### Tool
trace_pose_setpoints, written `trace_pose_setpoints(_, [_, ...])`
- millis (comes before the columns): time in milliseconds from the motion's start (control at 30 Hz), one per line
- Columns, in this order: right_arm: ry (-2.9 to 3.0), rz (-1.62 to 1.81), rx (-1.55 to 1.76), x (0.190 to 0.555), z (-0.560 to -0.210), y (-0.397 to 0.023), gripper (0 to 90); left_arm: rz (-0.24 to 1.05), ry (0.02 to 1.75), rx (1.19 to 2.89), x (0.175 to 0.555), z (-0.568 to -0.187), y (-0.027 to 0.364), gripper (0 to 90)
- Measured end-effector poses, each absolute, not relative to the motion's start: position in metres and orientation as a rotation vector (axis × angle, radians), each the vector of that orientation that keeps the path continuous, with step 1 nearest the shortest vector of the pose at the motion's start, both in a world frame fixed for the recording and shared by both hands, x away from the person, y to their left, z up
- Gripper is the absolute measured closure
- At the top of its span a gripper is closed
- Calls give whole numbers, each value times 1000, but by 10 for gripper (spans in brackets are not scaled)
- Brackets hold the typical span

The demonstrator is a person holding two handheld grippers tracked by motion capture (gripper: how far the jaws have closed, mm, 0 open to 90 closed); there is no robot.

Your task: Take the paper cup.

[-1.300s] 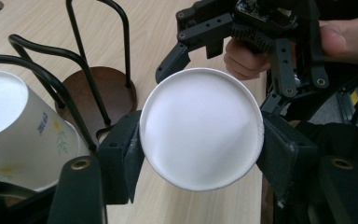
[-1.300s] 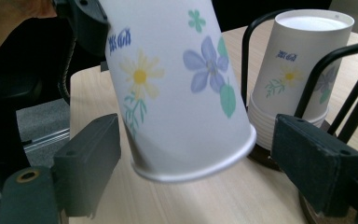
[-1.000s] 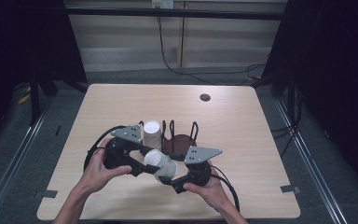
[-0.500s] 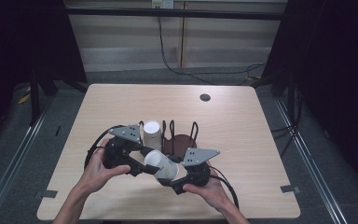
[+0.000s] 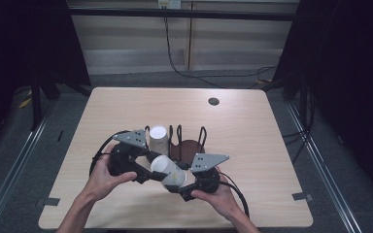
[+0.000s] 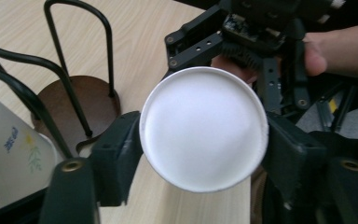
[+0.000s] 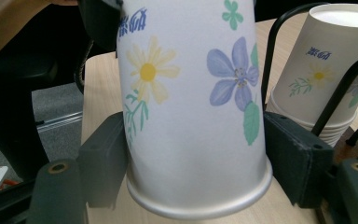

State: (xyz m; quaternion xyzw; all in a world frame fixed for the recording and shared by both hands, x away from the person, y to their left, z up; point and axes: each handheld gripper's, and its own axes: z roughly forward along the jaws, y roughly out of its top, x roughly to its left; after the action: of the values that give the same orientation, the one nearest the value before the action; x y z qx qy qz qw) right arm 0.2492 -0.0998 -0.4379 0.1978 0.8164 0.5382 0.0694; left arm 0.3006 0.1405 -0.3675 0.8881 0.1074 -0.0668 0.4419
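- Handoff in progress: flowered paper cup (image 5: 169,171) sits sideways between both grippers, above the table's near edge.
- Right gripper (image 7: 193,149) has just been closing, pads on the cup's sides near the rim.
- Left gripper (image 6: 204,140) has just been opening around the base; looks loose, hard to say.
- Next: left backs off, then cup goes to the wire rack (image 5: 188,141) beside the stacked cups (image 5: 158,138).

A white paper cup printed with yellow and blue flowers, green leaves and small blue lettering (image 5: 169,171) lies tilted on its side above the light wooden table (image 5: 252,136), flat closed bottom toward the person's left, rolled rim toward the right; its wall is smooth and undented; near it stands a stack of matching cups (image 5: 158,139), upside down, in a black wire holder with a round brown base (image 5: 188,147).
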Motion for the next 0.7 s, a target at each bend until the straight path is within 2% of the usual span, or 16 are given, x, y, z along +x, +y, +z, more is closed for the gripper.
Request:
trace_pose_setpoints(400, [2466,1609,611,249,-436,-103,276,-153,276,2209,301,-369,140,176])
trace_pose_setpoints(700, [2475,1573,657,253,-433,-110,281,-118,257,2208,300,-364,147,164])
